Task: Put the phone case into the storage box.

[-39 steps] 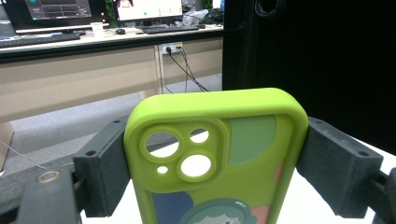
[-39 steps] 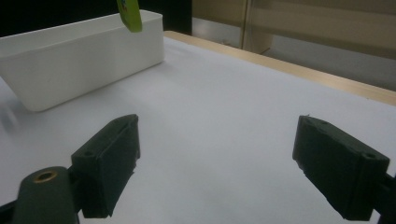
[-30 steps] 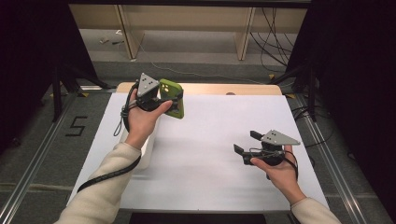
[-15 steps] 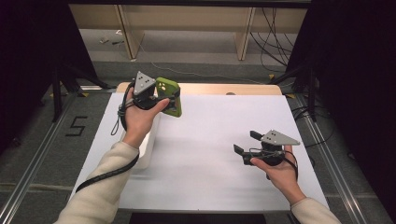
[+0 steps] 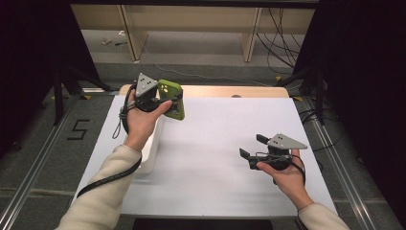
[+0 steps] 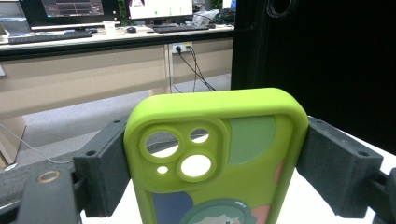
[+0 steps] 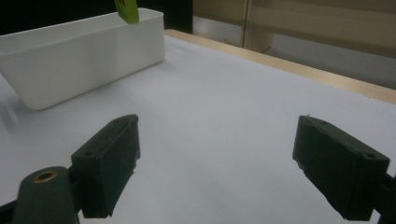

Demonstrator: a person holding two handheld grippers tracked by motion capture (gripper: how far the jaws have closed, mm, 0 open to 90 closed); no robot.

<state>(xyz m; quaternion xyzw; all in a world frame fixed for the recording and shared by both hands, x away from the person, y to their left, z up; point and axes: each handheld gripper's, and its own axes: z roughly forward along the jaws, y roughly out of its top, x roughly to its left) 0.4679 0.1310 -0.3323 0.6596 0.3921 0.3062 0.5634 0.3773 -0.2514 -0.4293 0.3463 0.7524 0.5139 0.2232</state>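
Leftmost, a white rectangular plastic bin (image 5: 152, 148) sits on the white-covered table (image 5: 215, 143), partly hidden under the person's left forearm. Above the bin's far end, the left gripper (image 5: 160, 98) clamps a lime-green silicone phone case (image 6: 215, 158) by its two long edges, held clear of the table. Well apart on the right, the right gripper (image 5: 251, 146) rests low, its jaws spread wide with nothing between them.
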